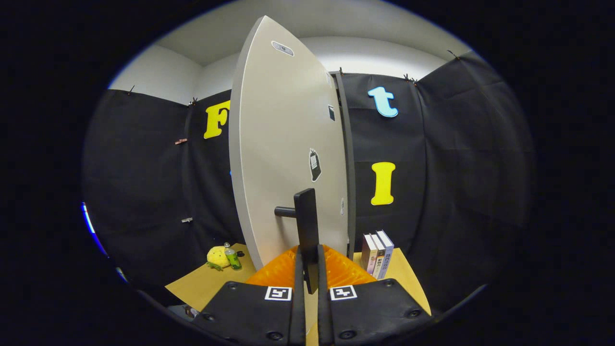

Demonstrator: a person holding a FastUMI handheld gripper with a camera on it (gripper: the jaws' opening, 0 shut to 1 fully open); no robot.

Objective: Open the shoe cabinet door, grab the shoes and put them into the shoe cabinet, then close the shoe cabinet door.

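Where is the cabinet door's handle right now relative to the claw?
In the gripper view, the dark bar handle stands upright on the pale cabinet door, its lower end clamped between the fingers of the claw, with the upright books to its right.

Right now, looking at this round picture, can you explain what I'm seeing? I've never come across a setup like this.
There is no robot arm here. A person carries a handheld gripper, and a wide-angle camera riding on it looks forward along its two fingers, so straight things look bent. The fingers are closed on the dark upright handle of the pale shoe cabinet door, which stands partly swung out. Beyond them a wooden tabletop carries a yellow plush toy and a small green bottle on one side of the door, and three upright books on the other. Whether the door is opening or closing, I cannot tell.
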